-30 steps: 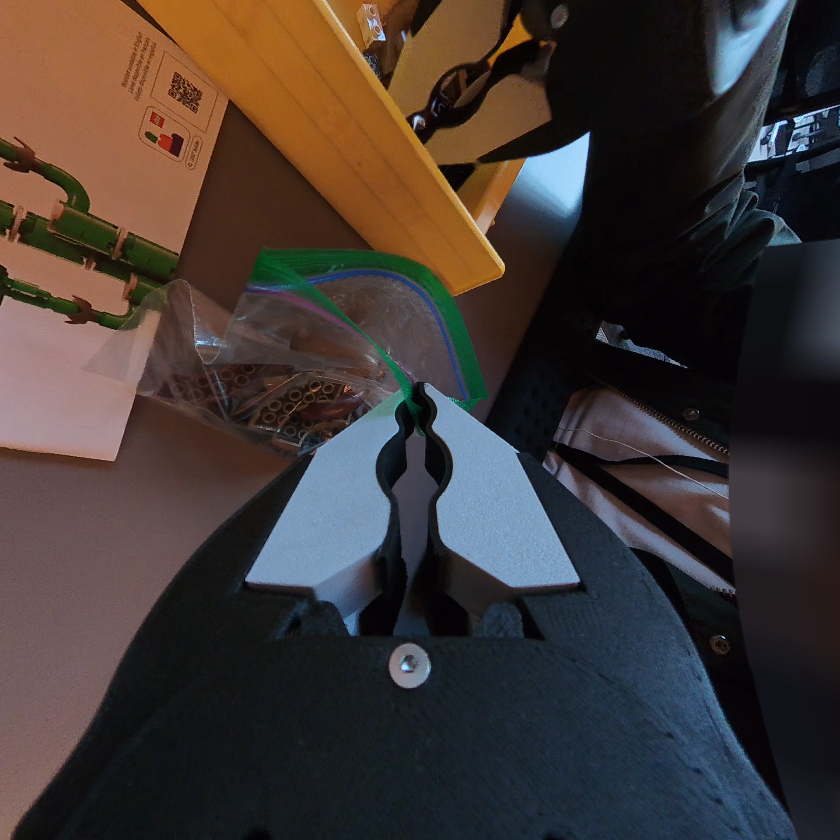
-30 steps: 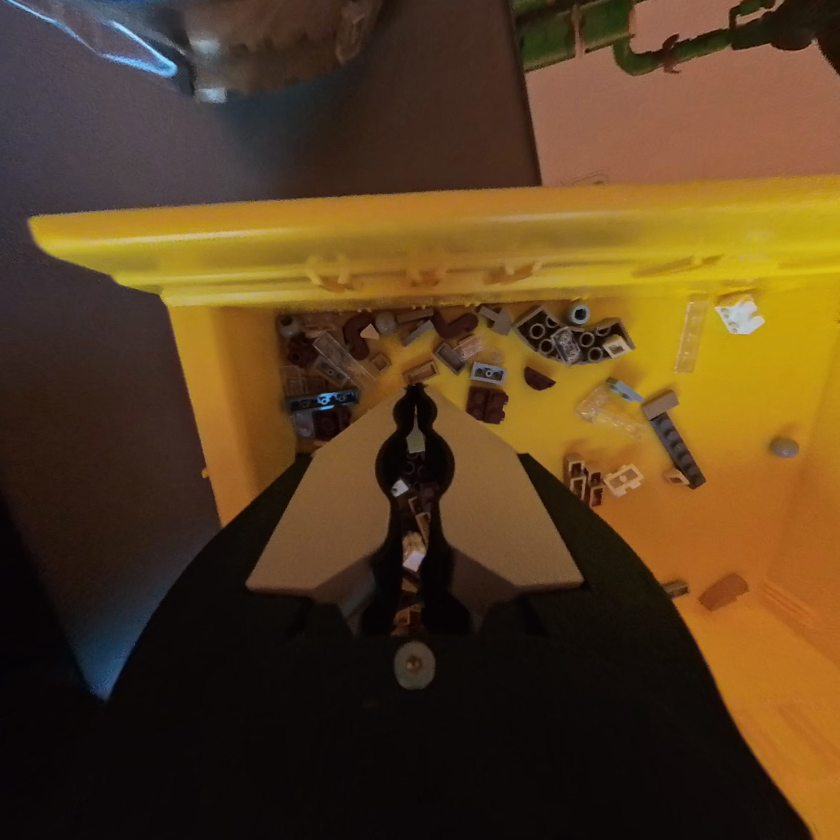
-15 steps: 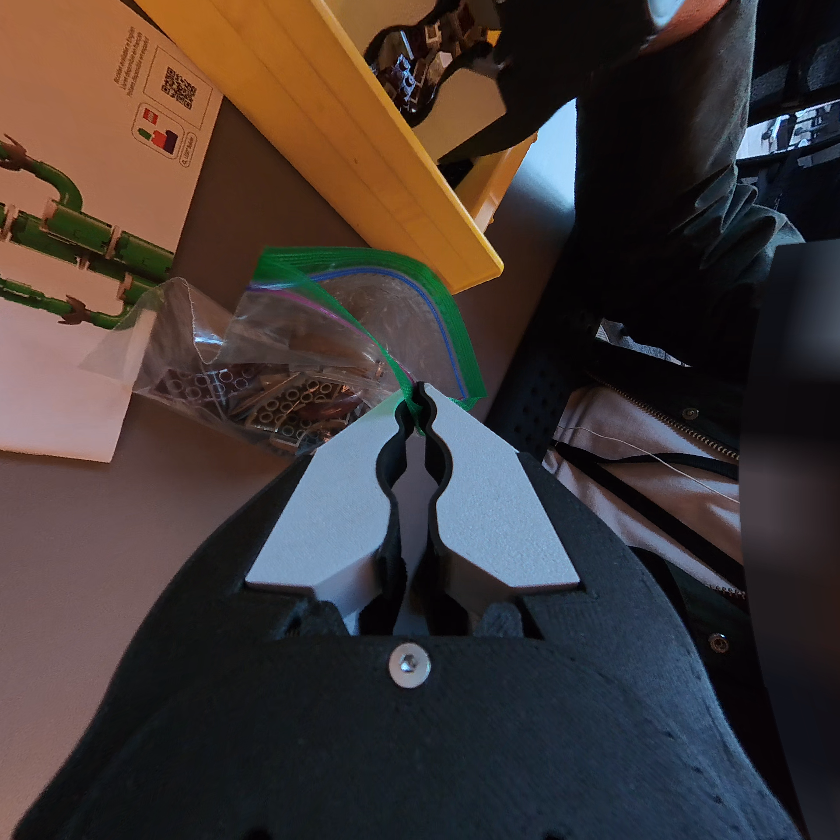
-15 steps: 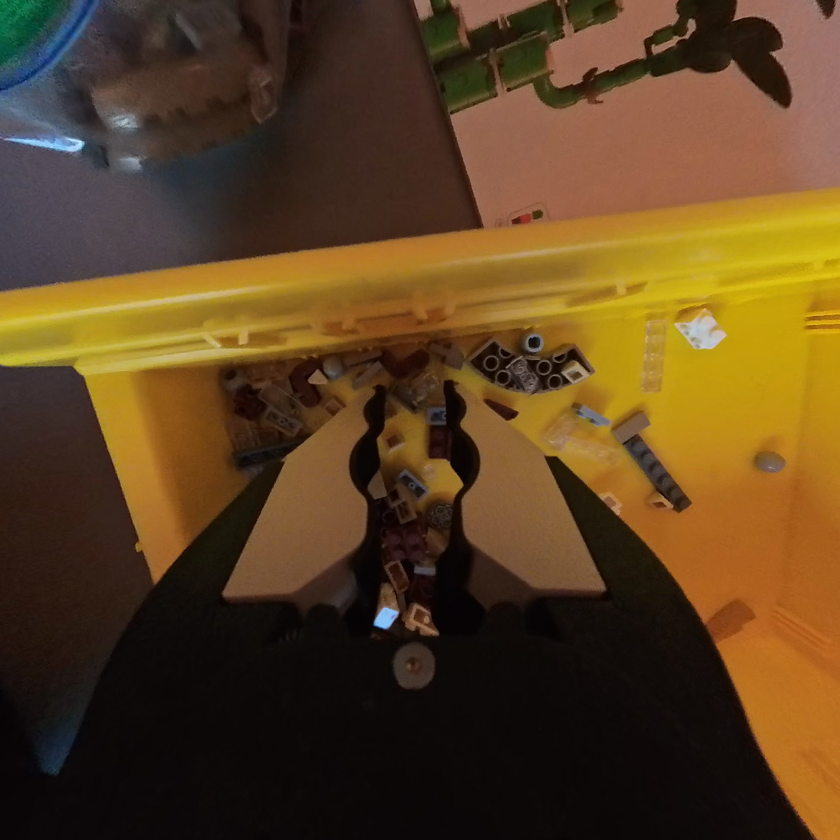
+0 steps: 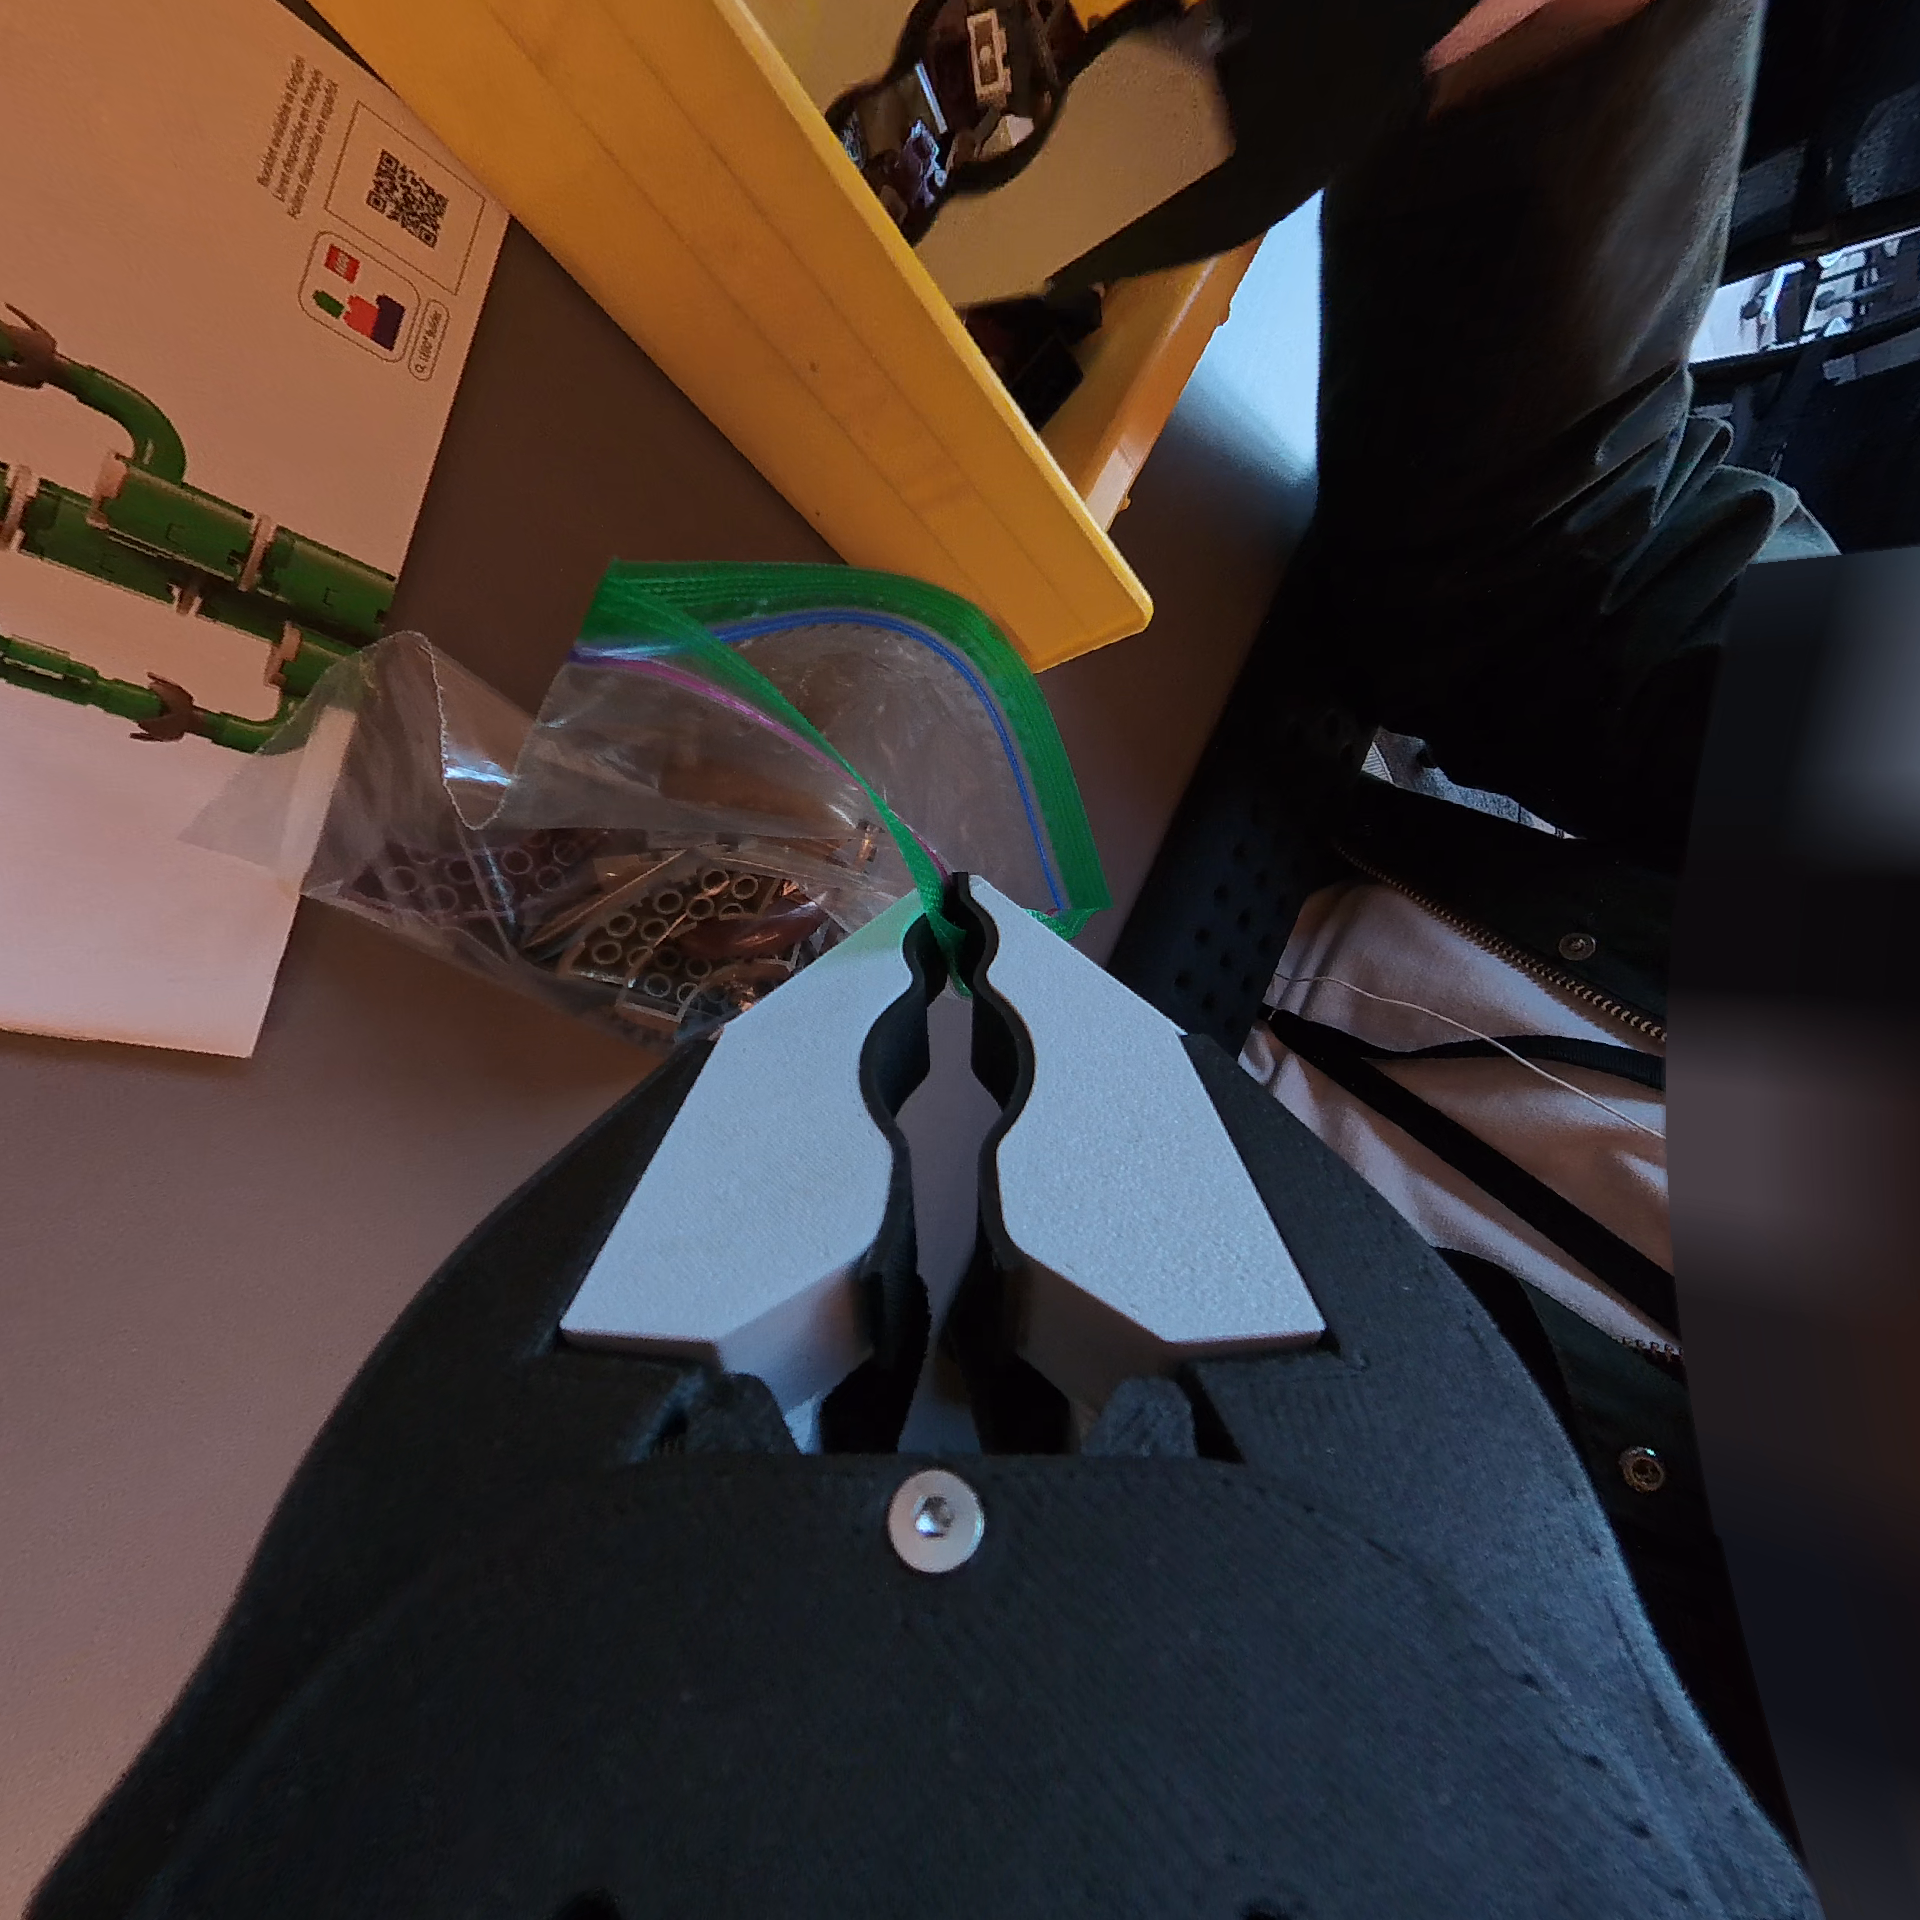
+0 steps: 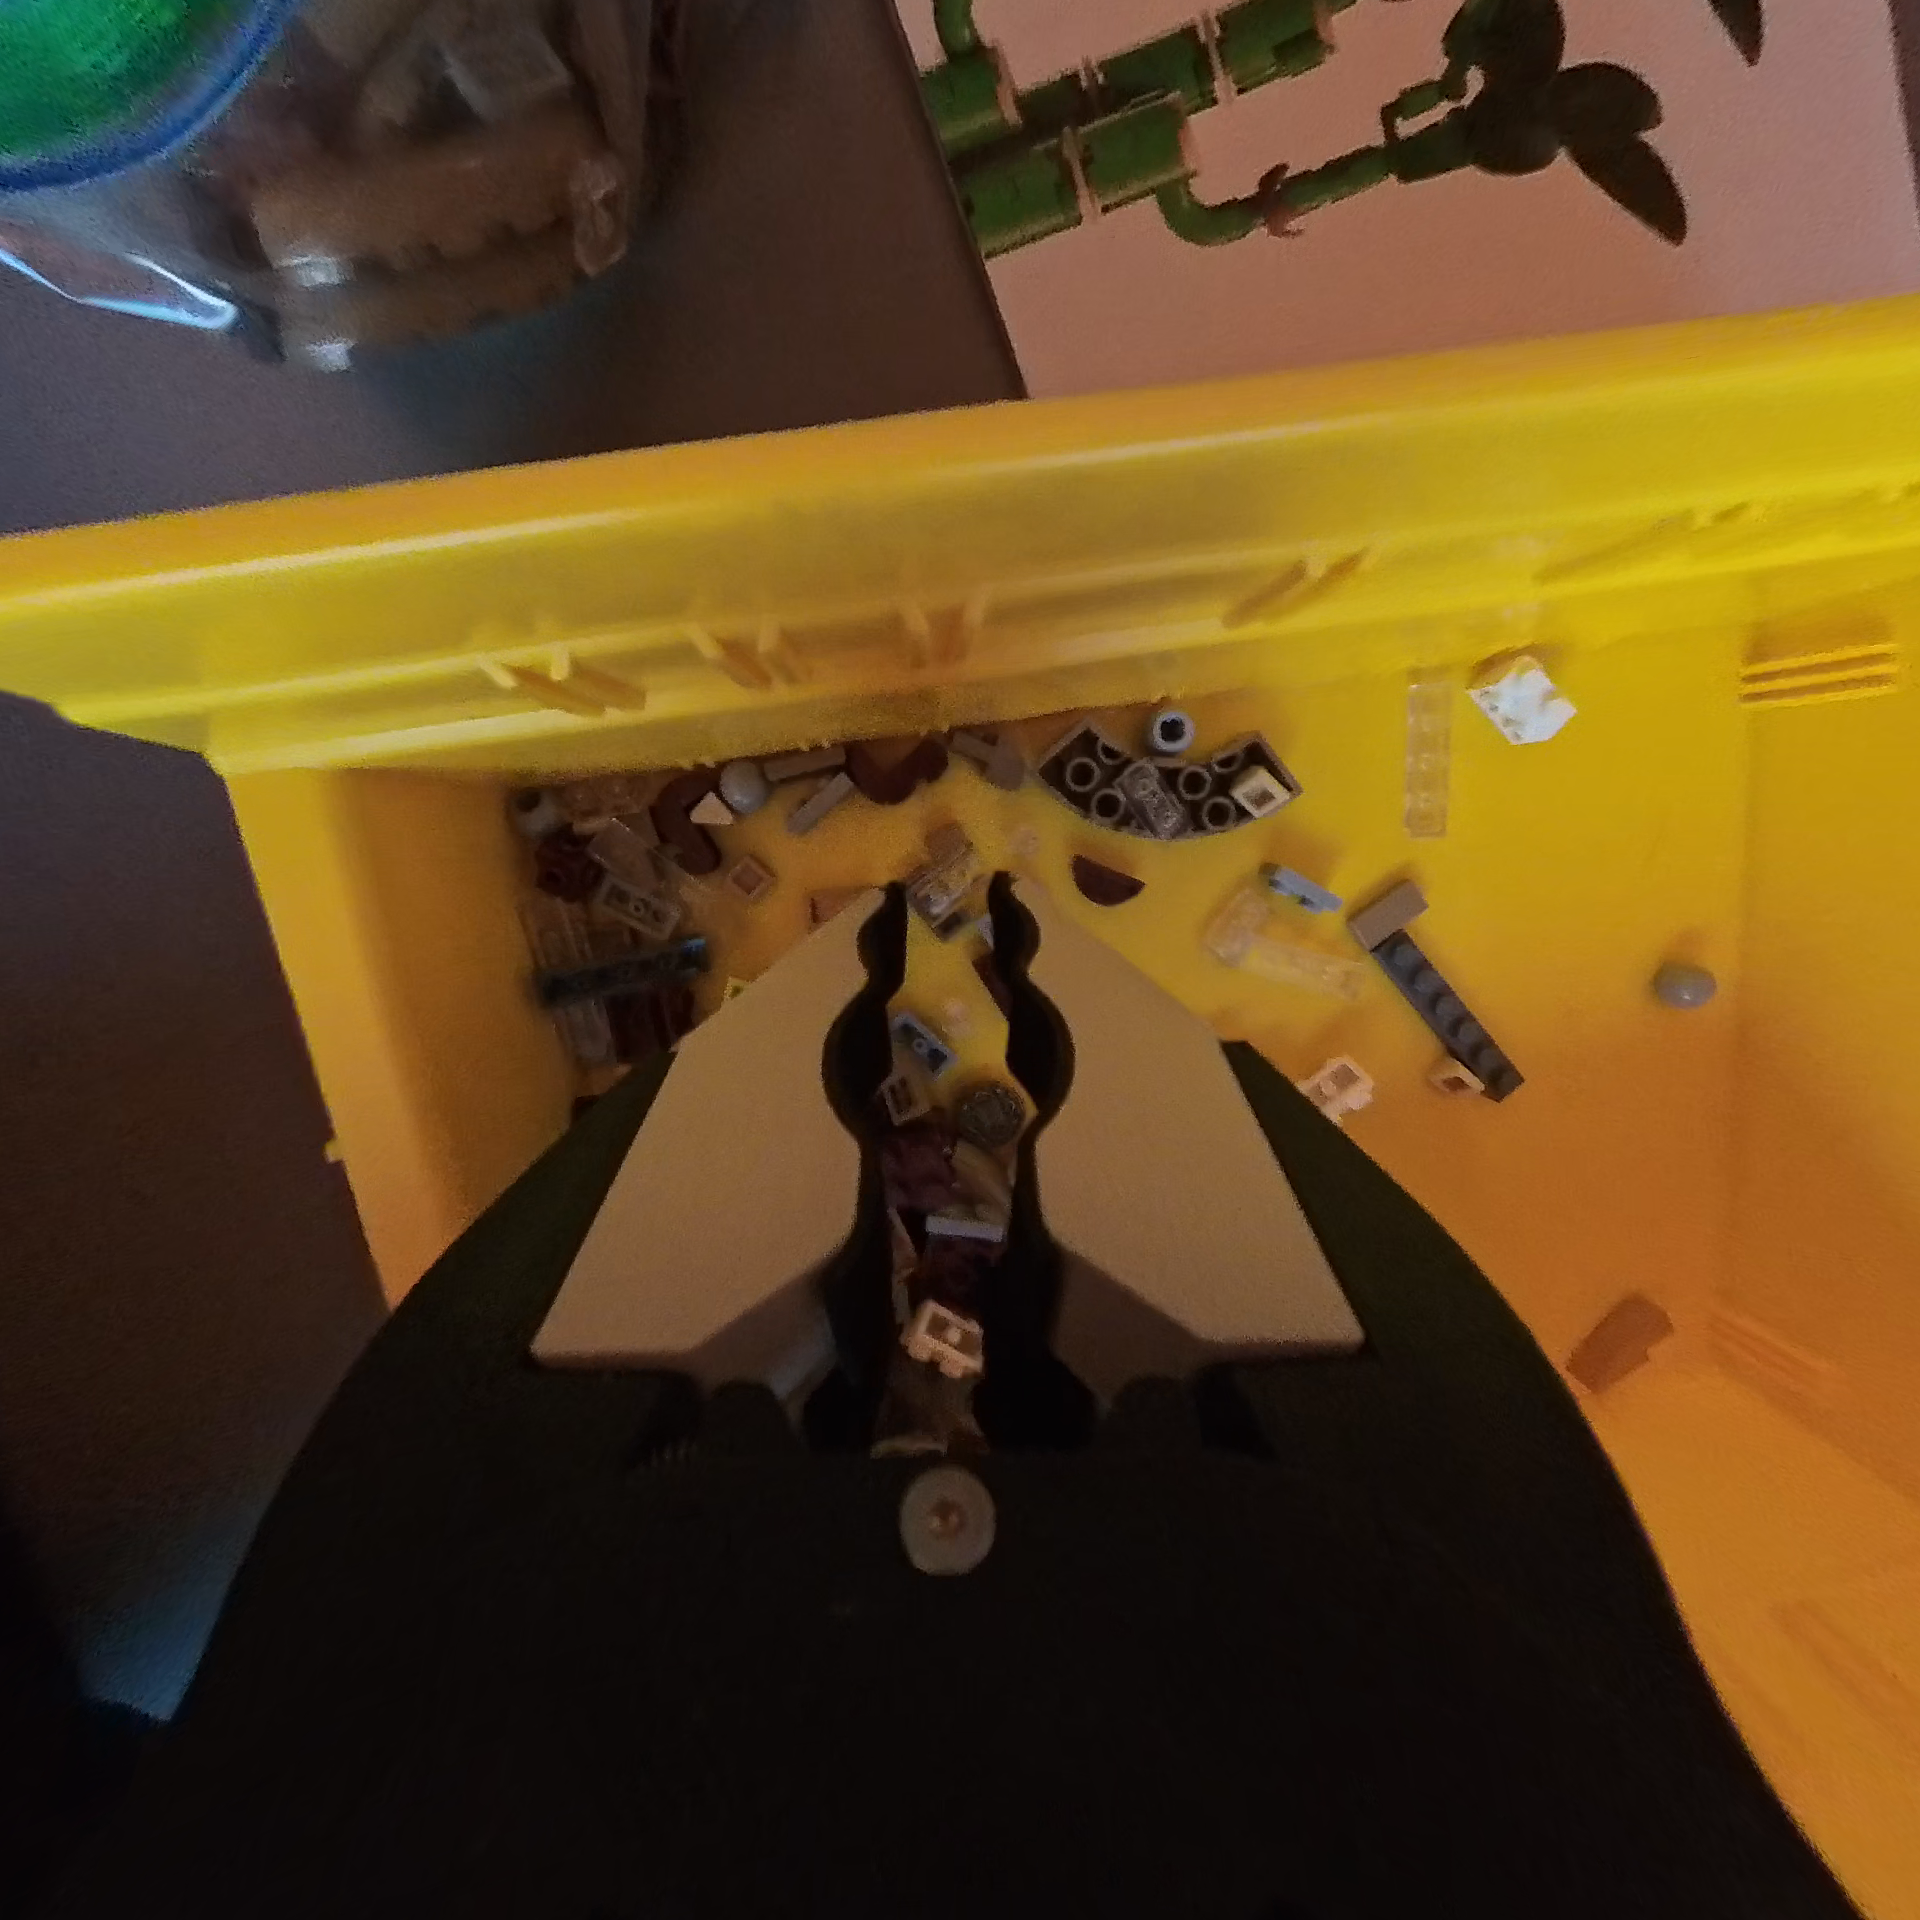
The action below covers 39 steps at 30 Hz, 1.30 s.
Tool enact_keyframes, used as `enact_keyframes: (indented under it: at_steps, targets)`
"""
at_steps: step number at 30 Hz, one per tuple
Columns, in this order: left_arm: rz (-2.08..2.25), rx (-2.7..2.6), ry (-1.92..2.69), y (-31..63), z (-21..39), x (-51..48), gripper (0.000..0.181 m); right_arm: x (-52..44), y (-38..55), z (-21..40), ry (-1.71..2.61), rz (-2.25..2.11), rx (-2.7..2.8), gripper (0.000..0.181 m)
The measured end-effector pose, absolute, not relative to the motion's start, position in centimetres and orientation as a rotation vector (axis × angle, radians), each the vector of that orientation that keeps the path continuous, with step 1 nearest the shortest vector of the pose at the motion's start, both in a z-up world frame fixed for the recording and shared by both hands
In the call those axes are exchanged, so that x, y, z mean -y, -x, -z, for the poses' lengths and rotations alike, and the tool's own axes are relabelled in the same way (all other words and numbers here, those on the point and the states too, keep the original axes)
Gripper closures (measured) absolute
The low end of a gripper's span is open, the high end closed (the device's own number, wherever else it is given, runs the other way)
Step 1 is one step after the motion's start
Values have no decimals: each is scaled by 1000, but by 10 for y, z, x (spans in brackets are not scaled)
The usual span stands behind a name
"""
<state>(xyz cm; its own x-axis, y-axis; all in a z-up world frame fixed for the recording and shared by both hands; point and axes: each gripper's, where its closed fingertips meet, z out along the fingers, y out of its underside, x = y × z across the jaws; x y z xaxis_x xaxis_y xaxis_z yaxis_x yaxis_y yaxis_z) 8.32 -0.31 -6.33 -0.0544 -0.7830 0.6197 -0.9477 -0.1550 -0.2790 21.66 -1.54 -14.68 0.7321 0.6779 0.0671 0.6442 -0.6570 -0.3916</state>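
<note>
Left tool (image 5: 964,902) pinched closed; right tool (image 6: 945,899) tips slightly parted, pointing down.

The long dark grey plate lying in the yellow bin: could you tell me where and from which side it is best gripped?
Probably across the narrow width of the long dark grey plate, near its middle, from above. It lies flat on the yellow bin floor, with bare floor along both long edges.

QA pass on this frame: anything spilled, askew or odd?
Nothing spilled. The zip bag of bricks lies slumped on the booklet corner, its green rim pinched in the left gripper. Loose bricks stay inside the yellow bin, under the open right gripper.
</note>
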Motion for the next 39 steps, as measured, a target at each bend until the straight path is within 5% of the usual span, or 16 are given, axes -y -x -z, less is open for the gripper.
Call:
enact_keyframes:
  at_steps: [11, 21, 28, 39]
  targets:
    - [-997, 1869, -1972, -84, 66, 5, 181, 22, -128, 31, 2061, -242, 1142, 165]
    - [-1007, 1868, -1980, -83, 63, 3, 181, -4, -91, 55, 2033, -274, 1158, 160]
    - [-1009, 1867, -1982, -83, 63, 2, 181, 2, -163, 22, 2055, -126, 980, 159]
    - [-1000, 1866, -1977, -83, 65, 3, 181, -8, -242, 150, 2626, -106, 669, 155]
